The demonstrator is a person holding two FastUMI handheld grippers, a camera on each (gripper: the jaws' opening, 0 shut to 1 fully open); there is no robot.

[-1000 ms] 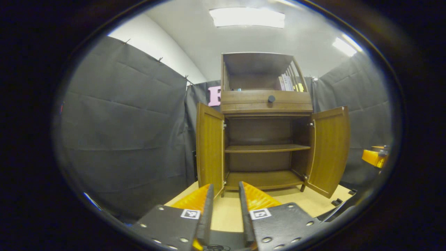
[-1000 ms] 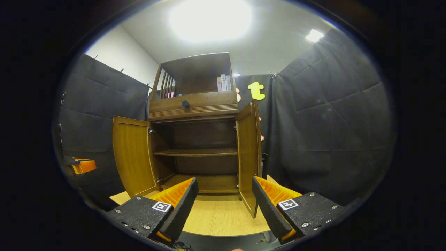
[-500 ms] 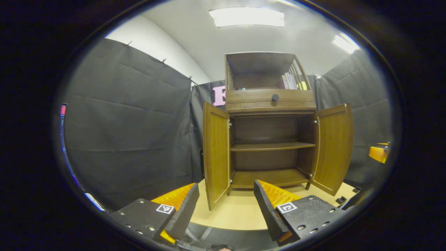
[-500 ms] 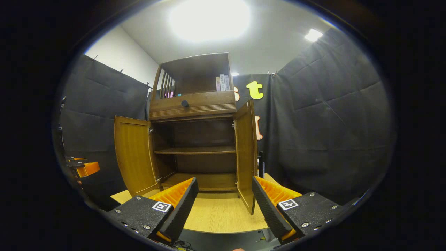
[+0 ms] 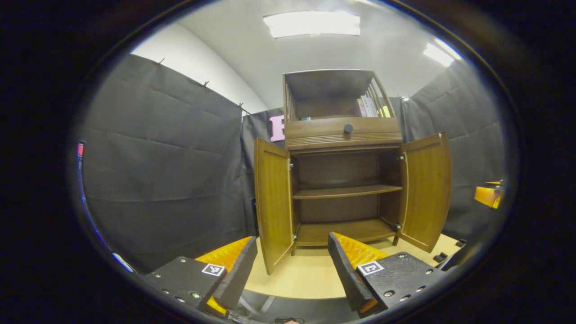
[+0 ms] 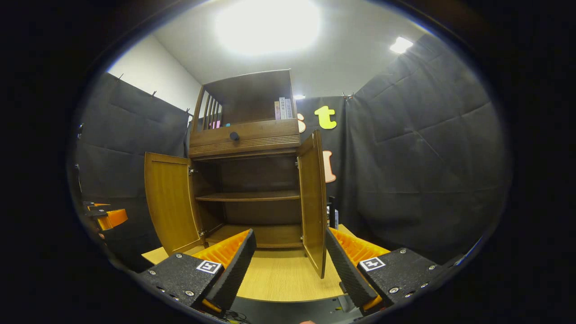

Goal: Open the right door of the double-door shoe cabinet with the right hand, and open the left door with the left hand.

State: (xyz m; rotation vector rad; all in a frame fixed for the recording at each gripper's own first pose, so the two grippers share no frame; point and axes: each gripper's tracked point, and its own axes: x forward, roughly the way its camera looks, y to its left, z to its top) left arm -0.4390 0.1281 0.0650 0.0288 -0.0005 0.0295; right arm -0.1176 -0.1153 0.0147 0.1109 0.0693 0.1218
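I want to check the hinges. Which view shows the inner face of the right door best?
The left gripper view: the right door turns its broad inner face to that camera. In the right gripper view, the same door stands almost edge-on, so little shows.

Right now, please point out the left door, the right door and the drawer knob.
left door (image 5: 273,204), left gripper view, middle of its inner panel
right door (image 6: 312,198), right gripper view, its inner face
drawer knob (image 5: 348,128), left gripper view, its front

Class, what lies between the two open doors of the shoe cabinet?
In the left gripper view, between left door and right door lies the open interior: a middle shelf and bottom board, both bare.
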